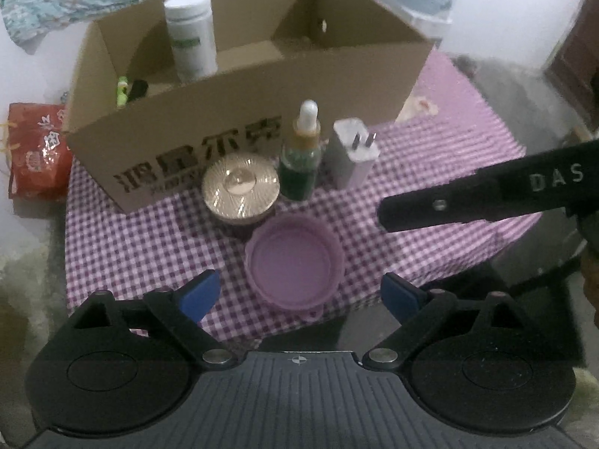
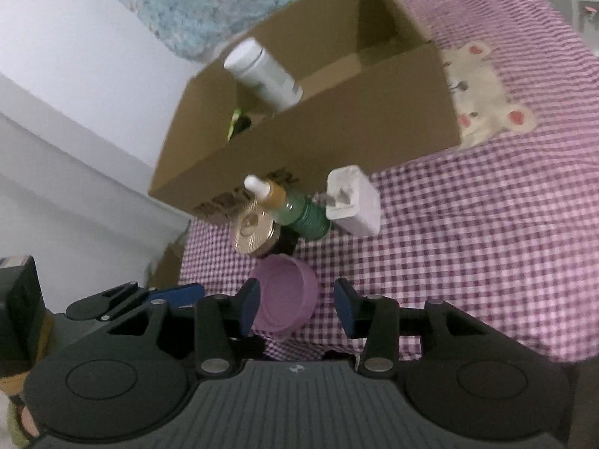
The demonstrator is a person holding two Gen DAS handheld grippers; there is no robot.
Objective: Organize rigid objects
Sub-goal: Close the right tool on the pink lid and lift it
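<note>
Currently both tools gape, gripping nothing: left tool point(image 1: 299, 295) wide, right tool point(image 2: 295, 307) narrower. Purple lid point(image 1: 295, 262) lies open-side up on the checked cloth point(image 1: 149, 247), just before the cardboard box point(image 1: 337, 75). Suggest: straddle rim squarely, close gently, lift into box. Legible: "DAS" on the right tool's finger; box print unreadable.

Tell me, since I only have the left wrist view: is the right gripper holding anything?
Observer: No. The right gripper is open, and its pads press on nothing.
Operator: What is nearest to it?
Observer: The purple lid lies on the cloth and shows between its fingers, nearer the left one.
Operator: What is that cream thing past the box?
Observer: A cream bear patch on the checked cloth, beside the end of the cardboard box.
</note>
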